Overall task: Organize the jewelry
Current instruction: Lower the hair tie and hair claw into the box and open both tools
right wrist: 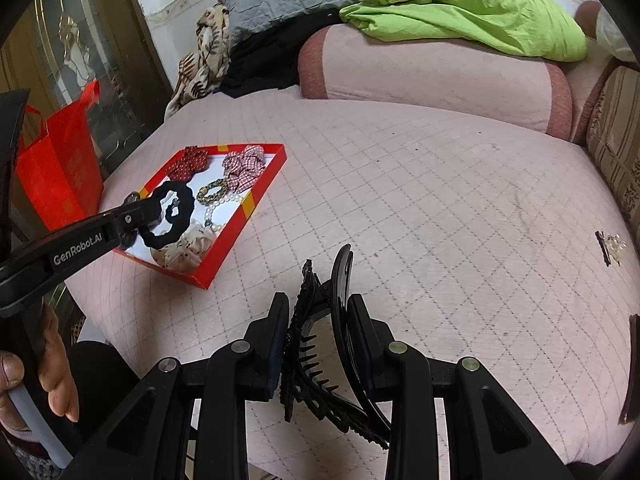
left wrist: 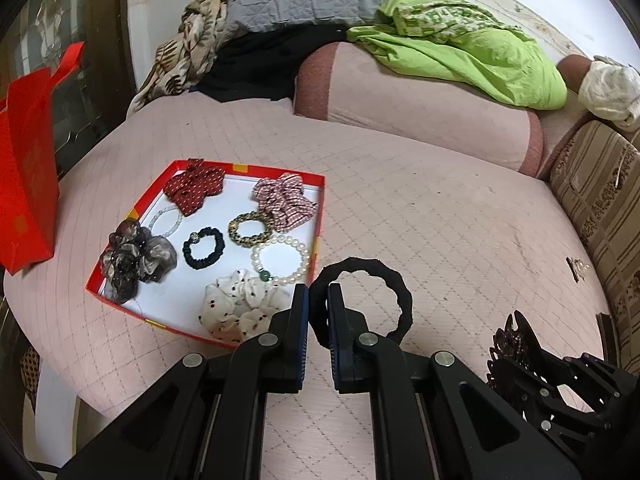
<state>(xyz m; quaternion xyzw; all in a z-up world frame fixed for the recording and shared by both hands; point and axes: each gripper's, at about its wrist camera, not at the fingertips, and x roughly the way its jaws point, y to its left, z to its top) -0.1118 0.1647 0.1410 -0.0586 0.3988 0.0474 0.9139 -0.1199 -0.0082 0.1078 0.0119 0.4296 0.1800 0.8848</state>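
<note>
My left gripper (left wrist: 319,300) is shut on a black hair tie (left wrist: 400,284) and holds it just right of the red tray (left wrist: 276,172); in the right wrist view the tie (right wrist: 182,216) hangs over the tray (right wrist: 256,196). The tray holds several scrunchies, a pearl bracelet (left wrist: 280,258) and other bands. My right gripper (right wrist: 318,312) is shut on a black claw hair clip (right wrist: 316,344), held above the pink quilted bed; the clip also shows in the left wrist view (left wrist: 516,344).
A red paper bag (left wrist: 28,168) stands left of the tray. A small black clip with a clear ornament (right wrist: 610,246) lies at the bed's right side. A pink bolster (left wrist: 420,120), green cloth (left wrist: 472,52) and grey pillow lie at the back.
</note>
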